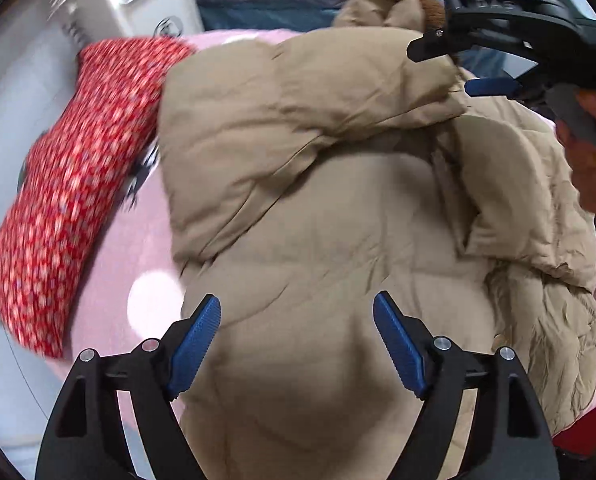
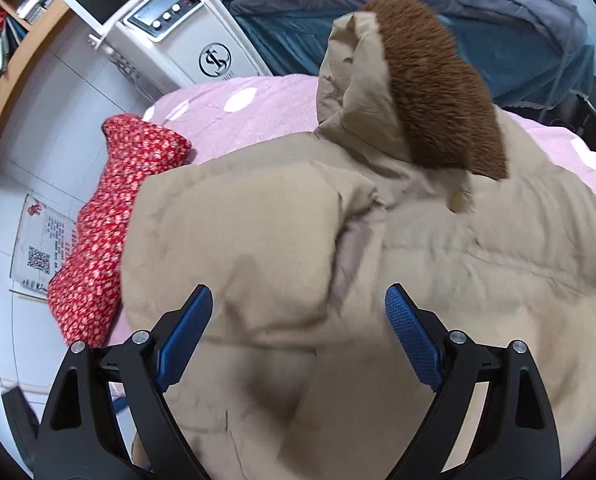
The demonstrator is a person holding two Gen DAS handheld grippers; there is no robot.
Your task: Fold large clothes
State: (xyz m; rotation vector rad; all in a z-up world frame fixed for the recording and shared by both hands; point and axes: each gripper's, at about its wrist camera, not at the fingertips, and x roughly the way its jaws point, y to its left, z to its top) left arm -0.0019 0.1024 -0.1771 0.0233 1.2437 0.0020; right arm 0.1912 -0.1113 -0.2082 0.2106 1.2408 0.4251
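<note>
**Both sleeves in, both grippers free over the coat**

The tan padded coat lies on the pink dotted bedspread, hood at the far end with its brown fur trim turned up. One sleeve lies folded across the body from the left, and the right side appears to be turned in too. The left gripper hangs over the near part of the coat with its blue pads spread and nothing between them. The right gripper is likewise spread wide and empty, over the folded sleeve; in the left wrist view it shows at the far right near the hood.

The likely next step is folding the length in half. To do it well, take hem or hood corners with both grippers at once, pinch through all padded layers so the tucked sleeves stay in, and lift evenly. Keep clear of the red floral garment just beside the coat's left edge.
</note>
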